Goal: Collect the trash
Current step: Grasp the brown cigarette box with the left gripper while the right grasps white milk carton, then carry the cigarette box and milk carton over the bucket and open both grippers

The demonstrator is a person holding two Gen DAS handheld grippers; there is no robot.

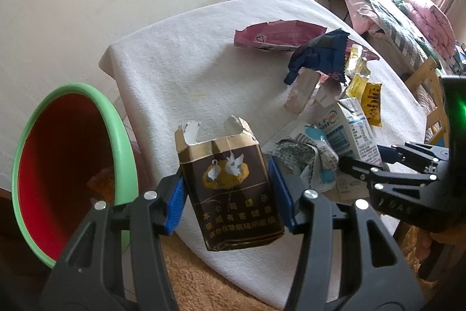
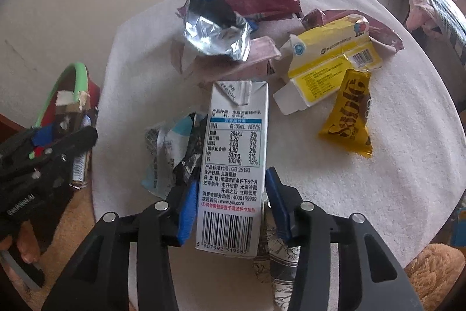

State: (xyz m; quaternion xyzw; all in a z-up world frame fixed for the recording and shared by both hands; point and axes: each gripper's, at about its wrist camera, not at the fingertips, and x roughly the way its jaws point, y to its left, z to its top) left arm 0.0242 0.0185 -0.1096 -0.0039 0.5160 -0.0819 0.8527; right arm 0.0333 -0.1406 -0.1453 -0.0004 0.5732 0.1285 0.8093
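My left gripper point(image 1: 228, 191) is shut on a brown cigarette pack point(image 1: 233, 188) with a torn top, held above the table's near edge beside the red bin with a green rim point(image 1: 122, 136). My right gripper point(image 2: 230, 201) is shut on a white milk carton point(image 2: 233, 153), held over the table. The right gripper also shows in the left wrist view point(image 1: 361, 165), the left one in the right wrist view point(image 2: 58, 142).
On the white-clothed table point(image 1: 180, 66) lie a pink bag point(image 1: 276, 37), a dark blue foil wrapper point(image 1: 317, 54), a crumpled wrapper point(image 2: 171, 147), a yellow box point(image 2: 323, 69) and a yellow snack packet point(image 2: 349, 118). A bed point(image 1: 402, 16) stands at the right.
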